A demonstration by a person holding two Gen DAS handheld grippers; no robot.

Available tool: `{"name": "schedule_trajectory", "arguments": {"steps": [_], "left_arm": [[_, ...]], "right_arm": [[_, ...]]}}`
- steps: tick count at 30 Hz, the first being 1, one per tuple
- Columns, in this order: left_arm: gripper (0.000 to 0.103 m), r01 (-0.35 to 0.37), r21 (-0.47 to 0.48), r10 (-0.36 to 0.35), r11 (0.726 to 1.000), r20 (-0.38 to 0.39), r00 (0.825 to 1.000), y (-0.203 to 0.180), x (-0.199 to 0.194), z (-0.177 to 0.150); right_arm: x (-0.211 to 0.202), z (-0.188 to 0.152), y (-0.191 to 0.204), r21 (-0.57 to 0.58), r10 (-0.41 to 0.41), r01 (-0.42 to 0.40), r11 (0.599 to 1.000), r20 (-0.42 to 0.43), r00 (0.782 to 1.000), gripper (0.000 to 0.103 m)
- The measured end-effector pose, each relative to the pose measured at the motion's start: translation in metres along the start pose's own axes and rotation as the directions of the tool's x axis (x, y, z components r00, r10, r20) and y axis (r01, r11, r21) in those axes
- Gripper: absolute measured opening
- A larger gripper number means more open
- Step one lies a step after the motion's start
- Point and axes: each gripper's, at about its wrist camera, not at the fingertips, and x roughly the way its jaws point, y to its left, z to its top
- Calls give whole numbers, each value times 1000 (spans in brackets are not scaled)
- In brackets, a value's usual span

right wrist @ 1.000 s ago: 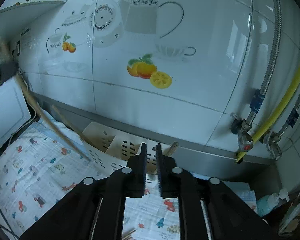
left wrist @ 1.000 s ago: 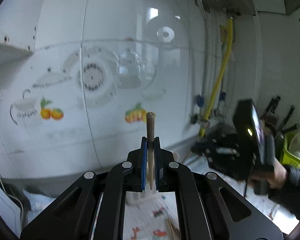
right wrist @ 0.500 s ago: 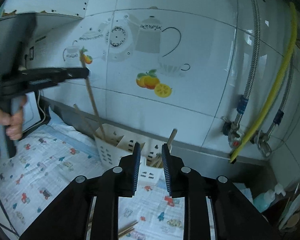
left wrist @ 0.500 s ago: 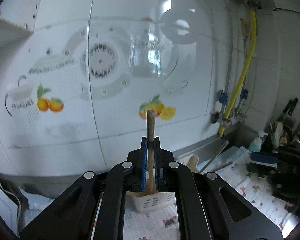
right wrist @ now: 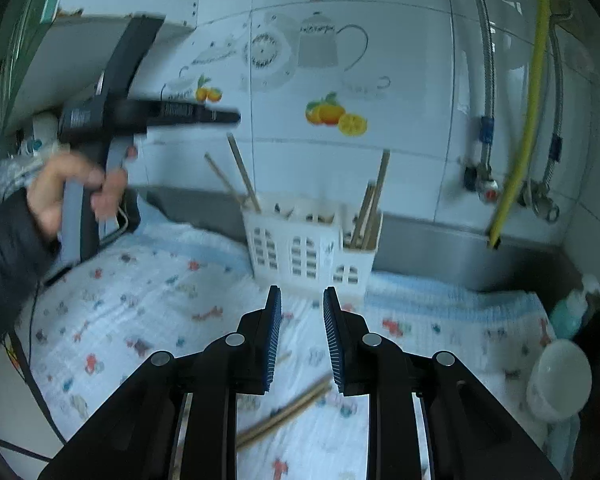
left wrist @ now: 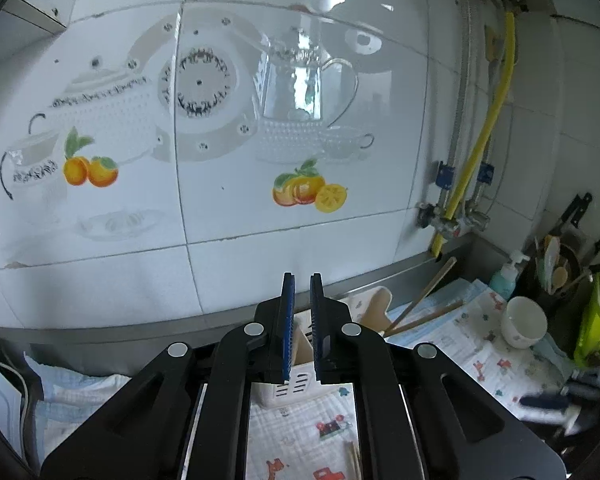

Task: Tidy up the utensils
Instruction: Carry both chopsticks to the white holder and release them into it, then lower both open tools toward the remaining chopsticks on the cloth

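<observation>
Right wrist view: my right gripper (right wrist: pixel 302 300) has its jaws slightly apart, nothing between them, above loose chopsticks (right wrist: pixel 288 408) on the printed cloth (right wrist: pixel 140 312). White utensil holder (right wrist: pixel 308 240) by the tiled wall holds more sticks. My left gripper (left wrist: pixel 302 280) has just been opening, a narrow gap, empty, above the holder.

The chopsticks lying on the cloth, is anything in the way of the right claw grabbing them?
Nothing visible blocks them. The loose chopsticks lie on bare patterned cloth just below the right claw, whose fingers are parted with nothing between them. The white utensil holder stands farther back by the wall.
</observation>
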Motion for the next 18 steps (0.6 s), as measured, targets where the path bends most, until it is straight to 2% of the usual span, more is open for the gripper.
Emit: {"name": "schedule_trajectory", "arguments": {"steps": [8,11,18], "left_arm": [[14,-1,12,0,1000,45,999,-5,-53,-17],[15,16,18,-17,1000,35,999,-7,-71,-38],[15,37,4,-37,999,-57,998,-7,-97,-108]], "right_arm": [[1,-74,12,130,33,-16,991,-128,991,22],[5,-98,20,173,51,-21,985,-171,984,22],[9,-132,45,242,87,-32,970,-219,972,20]]}}
